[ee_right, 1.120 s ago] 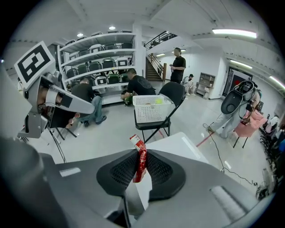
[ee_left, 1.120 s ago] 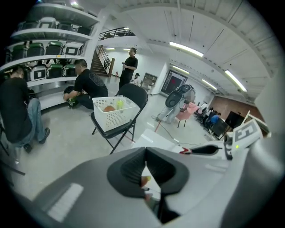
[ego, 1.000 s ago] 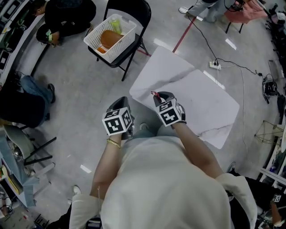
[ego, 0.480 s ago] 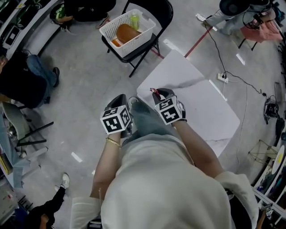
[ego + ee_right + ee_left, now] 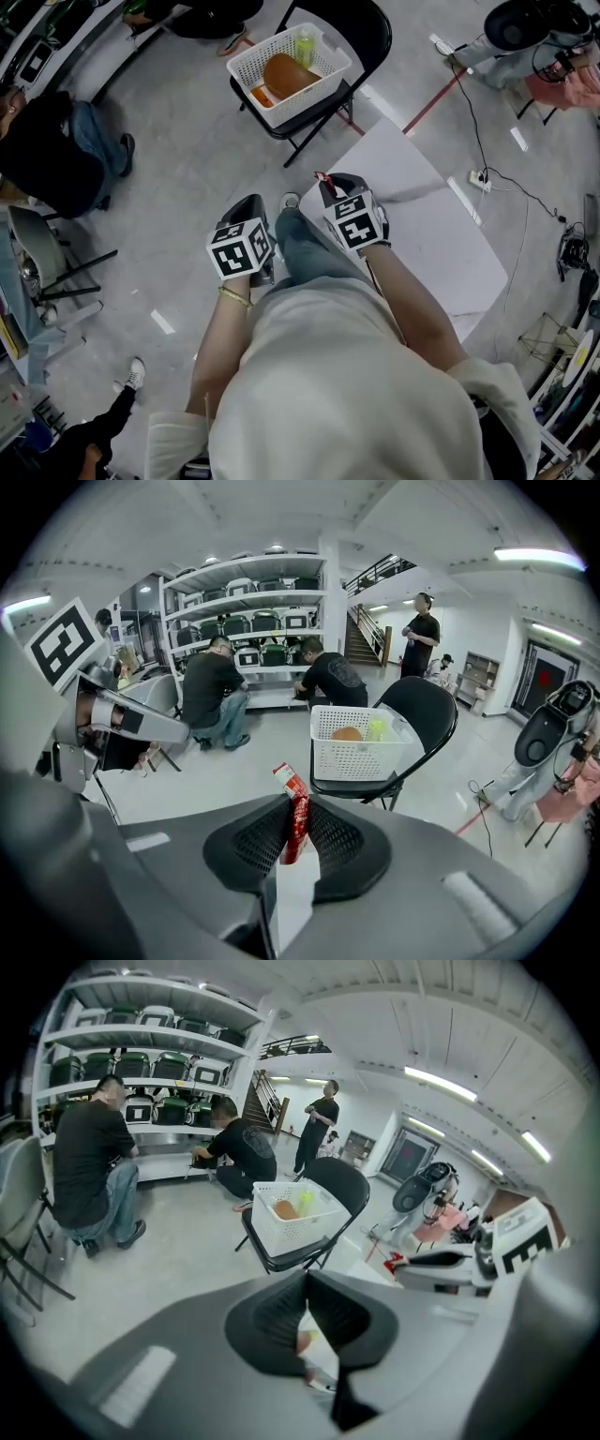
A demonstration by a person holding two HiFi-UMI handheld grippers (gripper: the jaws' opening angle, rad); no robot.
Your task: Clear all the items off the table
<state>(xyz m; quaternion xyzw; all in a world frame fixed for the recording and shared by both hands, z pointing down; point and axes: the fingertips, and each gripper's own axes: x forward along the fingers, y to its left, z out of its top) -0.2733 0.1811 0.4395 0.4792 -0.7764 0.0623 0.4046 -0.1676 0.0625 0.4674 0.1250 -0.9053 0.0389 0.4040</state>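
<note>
One white basket (image 5: 314, 94) on chair (image 5: 366, 33), brown item (image 5: 289, 73) and green item (image 5: 305, 44) inside.

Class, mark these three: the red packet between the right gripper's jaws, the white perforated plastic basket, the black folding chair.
red packet (image 5: 294, 816): right gripper view, mid-body.
white perforated plastic basket (image 5: 361, 758): right gripper view, front wall.
black folding chair (image 5: 427, 710): right gripper view, backrest.

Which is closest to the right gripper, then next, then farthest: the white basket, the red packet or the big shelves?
1. Red packet: pinched in the right gripper itself.
2. White basket: ahead, on the black chair.
3. Shelves: far back, towards the left.
</note>
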